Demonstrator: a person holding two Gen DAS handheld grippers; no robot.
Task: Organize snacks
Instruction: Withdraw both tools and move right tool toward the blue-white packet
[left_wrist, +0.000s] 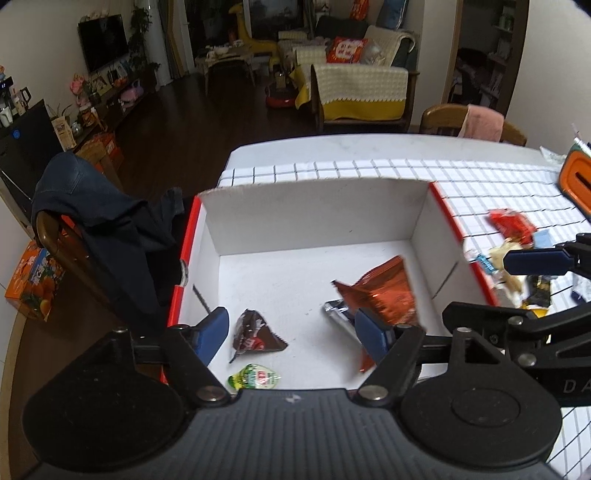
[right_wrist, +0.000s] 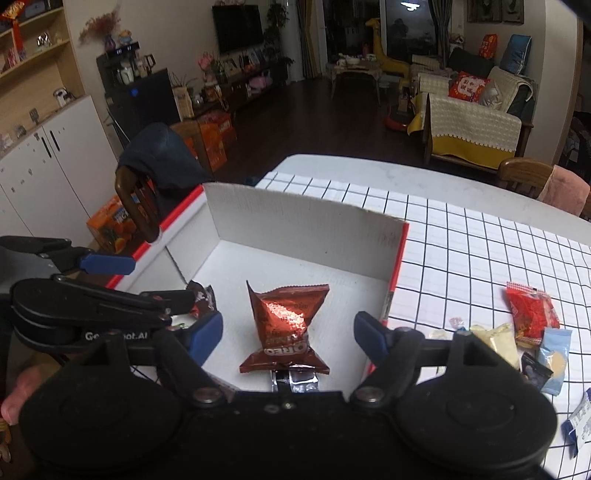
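Observation:
A white cardboard box with red edges (left_wrist: 314, 218) stands on the checked table. Its floor holds a copper Oreo packet (left_wrist: 384, 291) lying partly over a silver packet (left_wrist: 336, 312), a dark brown triangular packet (left_wrist: 255, 334) and a small green packet (left_wrist: 255, 380). My left gripper (left_wrist: 291, 325) hangs open above the box floor, with nothing between its blue pads. My right gripper (right_wrist: 288, 328) is open over the Oreo packet (right_wrist: 286, 325), pads apart from it. More loose snacks lie right of the box, among them a red packet (right_wrist: 532, 314).
A wooden chair draped with a dark garment (left_wrist: 110, 229) stands against the box's left side. An orange and black object (left_wrist: 576, 181) sits at the table's far right. The checked cloth (right_wrist: 480, 251) stretches beyond the box. A second chair (right_wrist: 524, 177) stands at the far edge.

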